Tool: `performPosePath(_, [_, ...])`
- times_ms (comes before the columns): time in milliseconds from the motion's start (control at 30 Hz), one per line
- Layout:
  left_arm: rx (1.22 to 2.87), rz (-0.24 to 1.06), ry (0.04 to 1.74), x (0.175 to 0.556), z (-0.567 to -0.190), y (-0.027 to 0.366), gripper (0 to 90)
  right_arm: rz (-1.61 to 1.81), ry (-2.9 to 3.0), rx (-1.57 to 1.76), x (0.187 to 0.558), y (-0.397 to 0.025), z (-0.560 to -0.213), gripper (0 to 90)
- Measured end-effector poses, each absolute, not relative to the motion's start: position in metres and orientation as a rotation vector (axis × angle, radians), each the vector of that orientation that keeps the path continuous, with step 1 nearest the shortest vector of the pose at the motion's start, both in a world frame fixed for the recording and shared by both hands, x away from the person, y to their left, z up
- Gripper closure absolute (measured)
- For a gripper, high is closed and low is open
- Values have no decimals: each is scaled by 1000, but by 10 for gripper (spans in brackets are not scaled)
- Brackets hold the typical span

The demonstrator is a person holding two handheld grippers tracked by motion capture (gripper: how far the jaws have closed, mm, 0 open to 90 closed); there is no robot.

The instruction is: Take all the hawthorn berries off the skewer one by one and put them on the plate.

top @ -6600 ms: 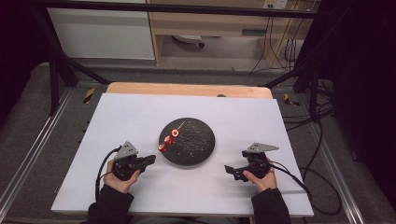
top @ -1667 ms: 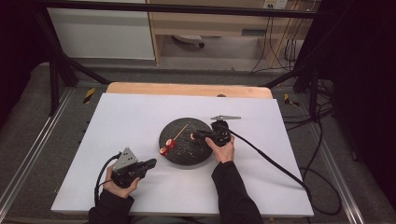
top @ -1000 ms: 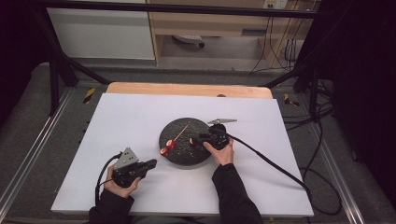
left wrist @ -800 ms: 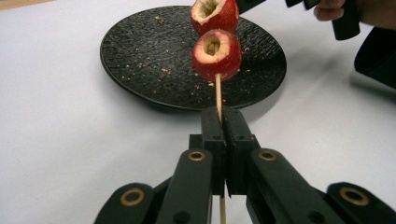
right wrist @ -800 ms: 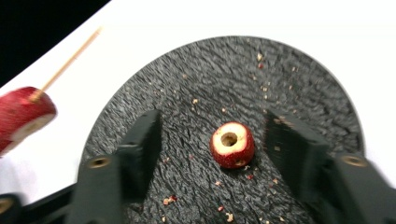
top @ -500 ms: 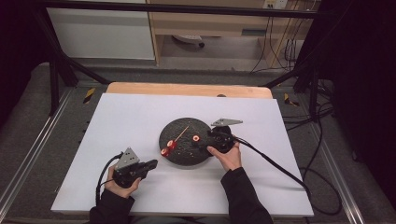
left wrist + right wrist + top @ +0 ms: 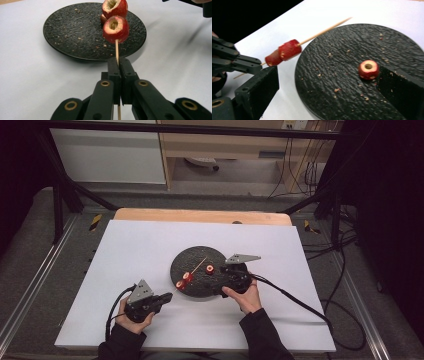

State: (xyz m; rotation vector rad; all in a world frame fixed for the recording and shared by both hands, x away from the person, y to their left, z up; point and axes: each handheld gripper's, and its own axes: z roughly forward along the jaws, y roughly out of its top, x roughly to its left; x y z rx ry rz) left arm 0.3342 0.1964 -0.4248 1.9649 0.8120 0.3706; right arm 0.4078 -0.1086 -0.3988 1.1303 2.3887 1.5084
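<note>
High view: left gripper (image 7: pixel 159 299) and right gripper (image 7: pixel 226 282) flank the black plate (image 7: pixel 186 261).
Left gripper view: jaws pinch skewer (image 7: pixel 116 51) just below two red fruit pieces (image 7: pixel 116 29).
Right gripper view: jaws spread; loose cored piece (image 7: pixel 368 69) on plate beside right jaw.

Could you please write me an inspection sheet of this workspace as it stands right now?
Surface: white table top, bare apart from the job's things.
Job's things: round black textured plate; thin wooden skewer carrying two red cored fruit pieces; one loose red cored fruit piece lying on the plate.
Clutter: small crumbs on the plate.
Grippers: left claw shut on the skewer; right claw open over the plate, beside the loose piece.
Cables: black cable trailing from the right claw.
Surroundings: black frame bars, grey floor.
</note>
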Motion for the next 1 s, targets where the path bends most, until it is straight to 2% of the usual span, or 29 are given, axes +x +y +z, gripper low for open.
performPosePath(300, [1974, 359, 792, 333, -426, 186, 880, 1576, 2403, 1143, 405, -103, -405, 87])
performPosePath(567, [1991, 345, 765, 332, -427, 177, 880, 1625, 2416, 1150, 405, -99, -409, 202])
performPosePath(600, [1992, 346, 762, 331, -427, 175, 880, 1637, 2415, 1148, 405, -98, -410, 239])
performPosePath(1000, [2007, 337, 739, 329, -429, 167, 880, 1679, 2452, 1133, 407, -95, -416, 445])
